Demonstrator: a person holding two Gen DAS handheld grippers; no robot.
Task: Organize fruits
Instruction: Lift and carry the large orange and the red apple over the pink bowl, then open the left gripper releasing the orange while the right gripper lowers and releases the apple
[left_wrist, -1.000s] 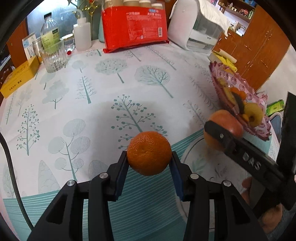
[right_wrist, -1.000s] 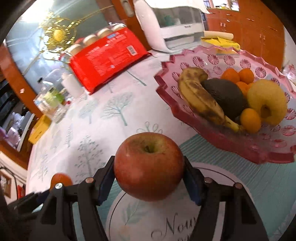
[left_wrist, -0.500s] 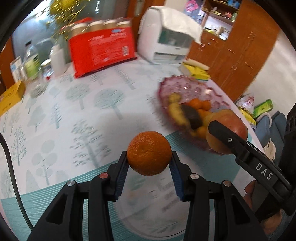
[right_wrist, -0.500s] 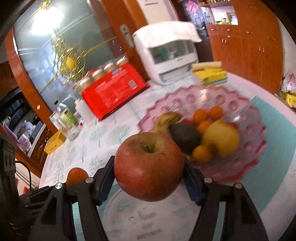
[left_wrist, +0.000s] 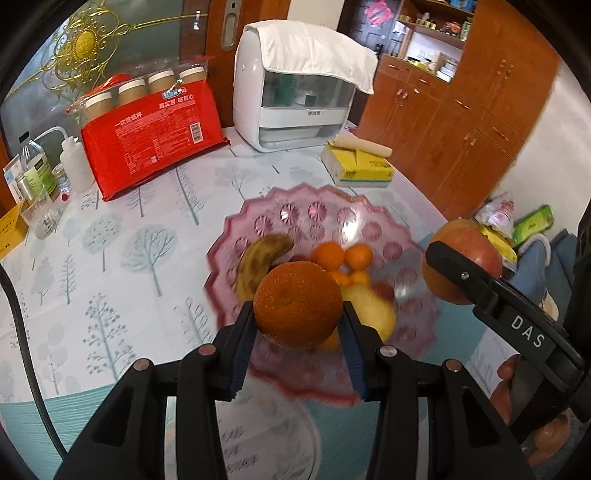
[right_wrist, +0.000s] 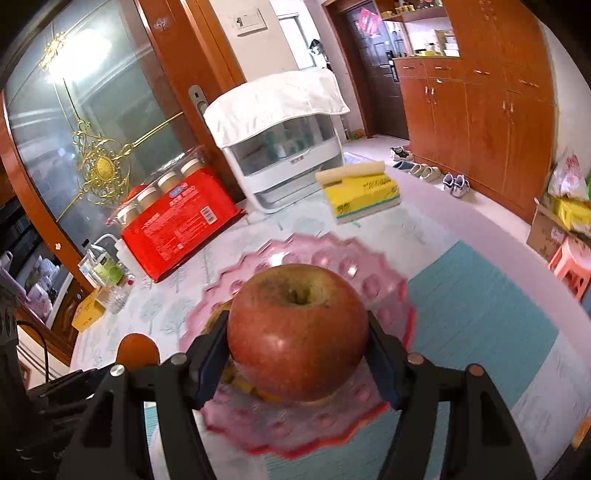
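My left gripper is shut on an orange and hangs above the near side of the pink fruit bowl. A spotted banana, small tangerines and a yellow fruit lie in that bowl. My right gripper is shut on a red apple, held over the pink bowl and hiding most of its fruit. In the left wrist view the apple and the right gripper's finger show at the right. The orange shows at the lower left of the right wrist view.
A red pack of paper cups, a white appliance and a yellow tissue box stand behind the bowl. Bottles and a glass sit at the far left. A round placemat lies below the left gripper.
Both grippers have risen and travelled toward the bowl with their fruit still gripped. The bowl now lies directly under them instead of off to the right.
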